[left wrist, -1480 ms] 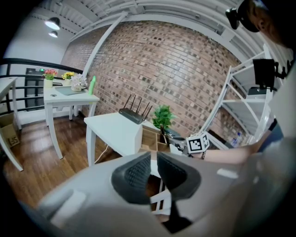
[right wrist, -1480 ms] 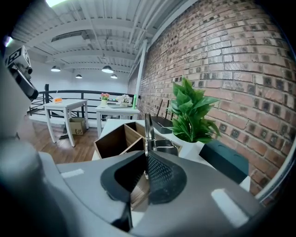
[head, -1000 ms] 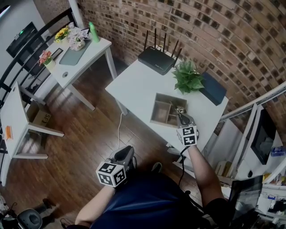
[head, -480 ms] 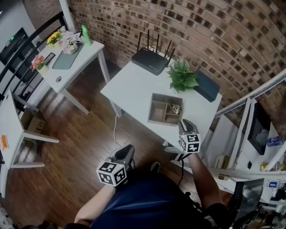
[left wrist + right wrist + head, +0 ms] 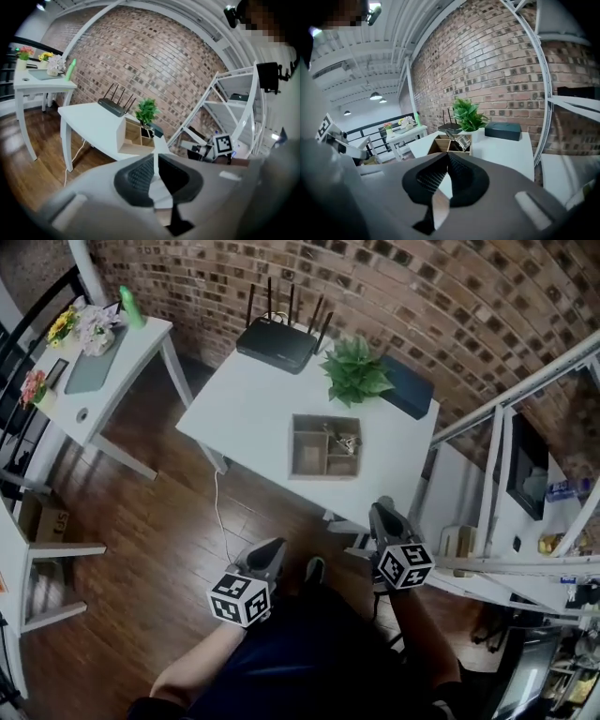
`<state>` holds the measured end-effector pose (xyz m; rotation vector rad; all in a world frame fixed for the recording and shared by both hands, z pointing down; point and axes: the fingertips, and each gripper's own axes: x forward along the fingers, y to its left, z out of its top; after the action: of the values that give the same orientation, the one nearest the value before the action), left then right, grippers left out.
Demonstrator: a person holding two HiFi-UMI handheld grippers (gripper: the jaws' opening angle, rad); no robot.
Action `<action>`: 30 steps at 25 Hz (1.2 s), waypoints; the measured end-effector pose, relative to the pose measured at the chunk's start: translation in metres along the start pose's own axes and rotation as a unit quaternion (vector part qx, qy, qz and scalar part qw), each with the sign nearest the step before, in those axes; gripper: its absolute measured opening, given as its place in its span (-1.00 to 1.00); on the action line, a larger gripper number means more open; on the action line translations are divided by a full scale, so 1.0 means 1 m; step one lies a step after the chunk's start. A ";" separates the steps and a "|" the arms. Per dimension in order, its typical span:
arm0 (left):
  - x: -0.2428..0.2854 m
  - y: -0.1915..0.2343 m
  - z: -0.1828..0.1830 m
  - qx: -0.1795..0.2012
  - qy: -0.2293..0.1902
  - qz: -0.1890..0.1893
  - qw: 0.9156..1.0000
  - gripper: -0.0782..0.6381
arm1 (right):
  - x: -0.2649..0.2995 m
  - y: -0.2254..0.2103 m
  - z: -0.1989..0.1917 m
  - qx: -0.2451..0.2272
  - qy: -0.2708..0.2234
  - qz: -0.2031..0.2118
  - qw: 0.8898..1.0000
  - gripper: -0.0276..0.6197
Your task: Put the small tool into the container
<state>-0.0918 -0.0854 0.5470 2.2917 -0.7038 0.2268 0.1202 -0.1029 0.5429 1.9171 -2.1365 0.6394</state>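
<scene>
The wooden container (image 5: 306,454), a box with compartments, sits on the white table (image 5: 244,404). The small metal tool (image 5: 343,440) lies in its far right compartment, apart from both grippers. My right gripper (image 5: 382,513) is shut and empty, hanging over the floor just off the table's near edge. The left gripper (image 5: 270,550) is also shut on nothing, lower left, over the floor by my body. In the right gripper view the container (image 5: 440,144) and the tool (image 5: 461,139) stand ahead of the shut gripper (image 5: 447,160). The left gripper view shows the container (image 5: 133,136) beyond the shut gripper (image 5: 155,165).
A black router (image 5: 278,341), a potted plant (image 5: 356,371) and a dark flat box (image 5: 405,387) stand at the table's far side. A second white table (image 5: 94,367) with flowers is at the left. A white metal rack (image 5: 502,474) stands close on the right. A cable (image 5: 217,512) hangs to the wooden floor.
The right gripper left the tool in the container and drew back off the table toward me. The view has shifted back from the table. The left gripper barely moved.
</scene>
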 end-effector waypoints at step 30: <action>0.042 -0.131 -0.041 0.081 0.015 0.027 0.996 -0.74 | -0.131 0.017 -0.024 0.057 -0.046 0.155 0.985 -0.88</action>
<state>0.0162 0.0024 0.5141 2.4195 -0.7567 0.3545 0.1183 0.0258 0.5058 1.7106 -2.5380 0.7570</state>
